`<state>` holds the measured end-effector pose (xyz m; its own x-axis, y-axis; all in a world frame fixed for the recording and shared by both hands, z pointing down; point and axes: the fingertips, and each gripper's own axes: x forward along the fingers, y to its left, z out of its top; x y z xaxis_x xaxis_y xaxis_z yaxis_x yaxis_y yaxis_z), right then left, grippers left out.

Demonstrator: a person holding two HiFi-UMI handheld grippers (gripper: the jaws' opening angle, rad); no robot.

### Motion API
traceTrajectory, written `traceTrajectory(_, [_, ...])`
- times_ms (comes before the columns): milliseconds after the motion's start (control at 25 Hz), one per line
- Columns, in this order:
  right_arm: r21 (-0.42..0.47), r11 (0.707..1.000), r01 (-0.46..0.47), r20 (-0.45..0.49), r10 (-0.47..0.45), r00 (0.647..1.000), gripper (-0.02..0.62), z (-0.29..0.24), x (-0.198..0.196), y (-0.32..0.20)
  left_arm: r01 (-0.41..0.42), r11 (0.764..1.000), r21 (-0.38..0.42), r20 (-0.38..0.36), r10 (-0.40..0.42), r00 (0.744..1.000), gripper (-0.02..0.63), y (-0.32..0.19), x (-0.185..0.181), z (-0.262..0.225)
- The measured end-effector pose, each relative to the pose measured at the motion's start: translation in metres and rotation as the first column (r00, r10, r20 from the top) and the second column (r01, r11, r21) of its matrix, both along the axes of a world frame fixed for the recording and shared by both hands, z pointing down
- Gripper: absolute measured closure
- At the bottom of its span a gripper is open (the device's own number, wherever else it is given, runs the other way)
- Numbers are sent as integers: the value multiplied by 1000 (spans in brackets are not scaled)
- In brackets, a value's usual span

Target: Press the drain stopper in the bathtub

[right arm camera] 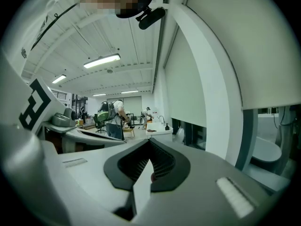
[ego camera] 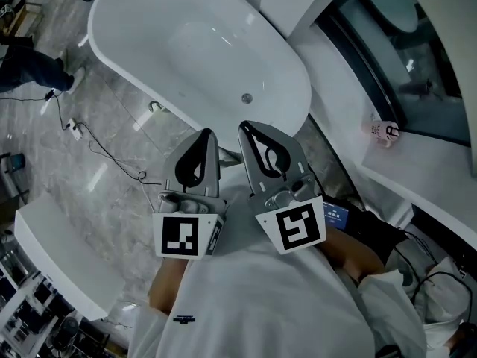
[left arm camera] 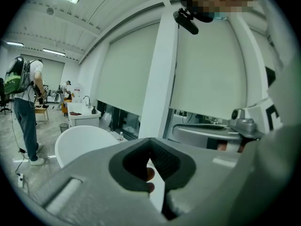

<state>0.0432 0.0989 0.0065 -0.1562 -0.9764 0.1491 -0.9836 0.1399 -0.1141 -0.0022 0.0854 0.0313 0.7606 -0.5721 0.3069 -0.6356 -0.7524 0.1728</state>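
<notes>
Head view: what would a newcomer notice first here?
A big white bathtub fills the upper middle, with a small round drain stopper on its floor. Just below, the left tool and right tool point toward it side by side, jaws closed, both empty.

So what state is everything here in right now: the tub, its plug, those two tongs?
Bathtub: empty, no water visible.
Drain stopper: seated in the tub floor, nothing touching it; pressed down or popped up, cannot tell.
Left tongs: shut, holding nothing, outside the tub.
Right tongs: shut, holding nothing, outside the tub.
Small bottle: on the ledge by the window, seemingly lying on its side.
</notes>
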Motion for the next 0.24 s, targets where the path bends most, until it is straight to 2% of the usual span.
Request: traceTrajectory(240, [-8,1000,-9,-5,9,1000,597,2,4,9,-21,1000,-3,2,21,1000,607,9,8,2])
